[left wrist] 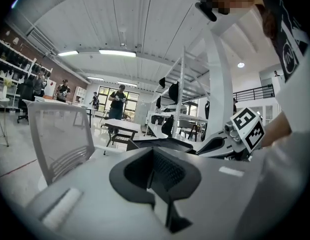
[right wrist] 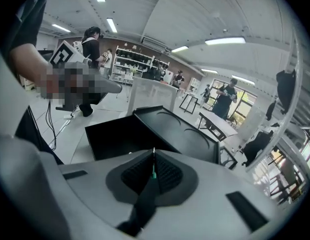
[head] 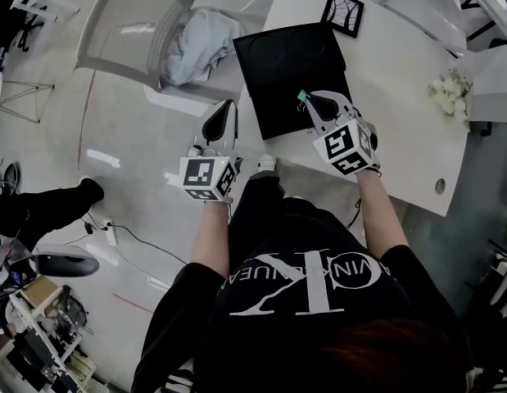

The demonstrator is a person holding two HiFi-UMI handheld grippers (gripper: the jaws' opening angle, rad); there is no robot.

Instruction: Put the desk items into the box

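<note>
Desk (head: pixel 400 137): teal item (head: pixel 302 97) between right fingers (head: pixel 325 103)

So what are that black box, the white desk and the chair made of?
The box looks like matte black cardboard: thin flat walls, no shine. The desk seems white laminate, smooth with a faint sheen. The chair back looks like grey mesh in a plastic frame; the floor shows through.

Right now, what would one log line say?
right gripper: shut on green item | above box | left gripper: shut, empty
</note>
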